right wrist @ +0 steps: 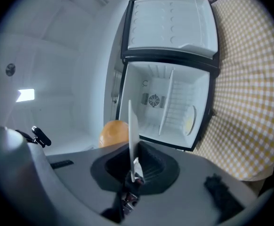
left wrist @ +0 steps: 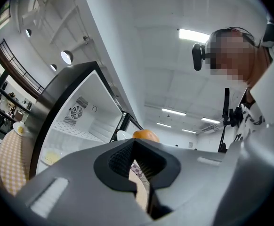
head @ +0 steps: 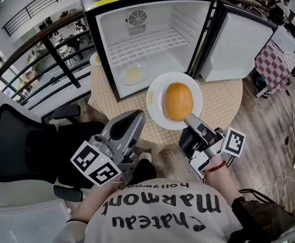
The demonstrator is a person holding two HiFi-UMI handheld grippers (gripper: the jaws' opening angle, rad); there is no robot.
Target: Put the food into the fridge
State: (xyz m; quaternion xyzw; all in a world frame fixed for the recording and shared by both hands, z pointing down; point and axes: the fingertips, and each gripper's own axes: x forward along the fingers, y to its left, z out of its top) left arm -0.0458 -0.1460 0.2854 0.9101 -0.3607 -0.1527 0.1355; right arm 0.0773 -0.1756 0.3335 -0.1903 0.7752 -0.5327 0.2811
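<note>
R gripper [head: 190, 119]: jaws clamped on near rim of white plate [head: 157, 91]; the plate stands edge-on between the pads in the right gripper view. The orange [head: 178, 101] sits on the plate, held over the table [head: 223, 103] near its front edge, just outside the open fridge [head: 190, 22]. Door [head: 238, 42] swung to the right. Dish [head: 133, 75] w/ pale food on the fridge floor, under the wire shelf [head: 147, 44]. L gripper [head: 136, 117]: jaws together, nothing between, at the table's front edge.

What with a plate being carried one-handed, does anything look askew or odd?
Nothing spilled or damaged. Only the white plate stands out: the right gripper pinches it by one edge, with the round bun loose on top, so tilting could roll it off.
</note>
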